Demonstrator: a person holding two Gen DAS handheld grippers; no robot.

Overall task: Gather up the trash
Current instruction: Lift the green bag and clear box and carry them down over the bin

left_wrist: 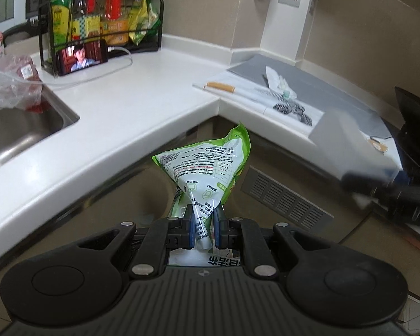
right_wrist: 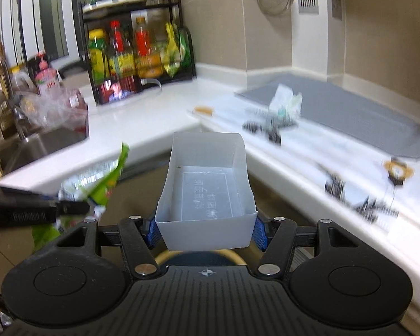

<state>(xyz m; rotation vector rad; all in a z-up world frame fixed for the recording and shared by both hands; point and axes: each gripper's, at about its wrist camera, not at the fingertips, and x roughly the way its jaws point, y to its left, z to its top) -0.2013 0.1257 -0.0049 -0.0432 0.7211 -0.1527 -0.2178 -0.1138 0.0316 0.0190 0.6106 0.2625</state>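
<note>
Two grippers: each clamped on trash, held off the counter's corner.
Left gripper (left_wrist: 203, 224): jaws pinching green snack bag (left_wrist: 207, 165).
Right gripper (right_wrist: 205, 231): jaws squeezing translucent box (right_wrist: 207, 184), nothing inside.
Sink (left_wrist: 16, 131): plastic bag of meat (left_wrist: 14, 84) at its far rim.
Rack (left_wrist: 103, 22): bottles, packets.

White plastic box (right_wrist: 207, 193) between right hand-held gripper (right_wrist: 205, 231) fingers, above white countertop (right_wrist: 142, 120) corner.
</note>
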